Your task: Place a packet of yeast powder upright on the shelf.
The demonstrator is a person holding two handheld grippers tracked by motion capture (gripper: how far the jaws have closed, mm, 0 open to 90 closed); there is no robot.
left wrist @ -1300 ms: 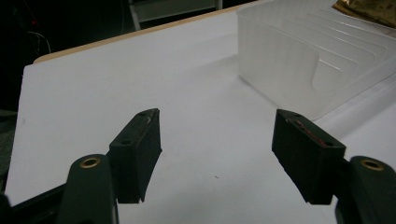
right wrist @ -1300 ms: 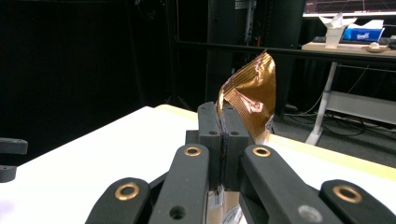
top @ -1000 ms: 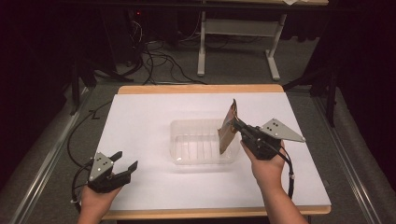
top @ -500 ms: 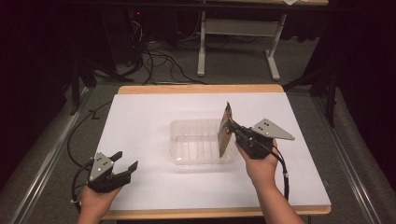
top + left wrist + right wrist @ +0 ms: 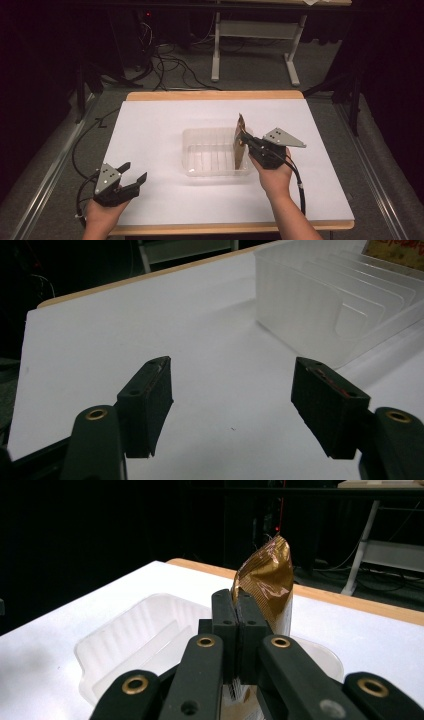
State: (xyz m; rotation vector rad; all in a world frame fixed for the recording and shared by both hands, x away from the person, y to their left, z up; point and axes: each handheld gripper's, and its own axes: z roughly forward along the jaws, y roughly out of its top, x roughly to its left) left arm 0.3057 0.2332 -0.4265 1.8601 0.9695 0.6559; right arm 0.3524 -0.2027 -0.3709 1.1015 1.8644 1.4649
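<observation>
A clear ribbed plastic tray (image 5: 197, 150) (image 5: 320, 315) (image 5: 130, 640) sits in the middle of the white table top. My right gripper (image 5: 243, 141) (image 5: 238, 611) is shut on a flat brown-gold foil packet (image 5: 240, 135) (image 5: 267, 582), which stands on edge at the tray's right end with its lower edge down inside the tray. Near the table's front left corner my left gripper (image 5: 134, 172) (image 5: 232, 405) rests open, with nothing between its pads, and it points toward the tray.
The white sheet (image 5: 165, 120) lies on a wooden board with edges all around. Behind the table stand a white frame's legs (image 5: 216, 55) and loose cables (image 5: 170, 62) on grey floor. A metal rail (image 5: 45, 175) runs along the left side.
My right gripper has sunk and shifted slightly left, bringing the packet lower into the tray's right end. The left gripper has kept still.
</observation>
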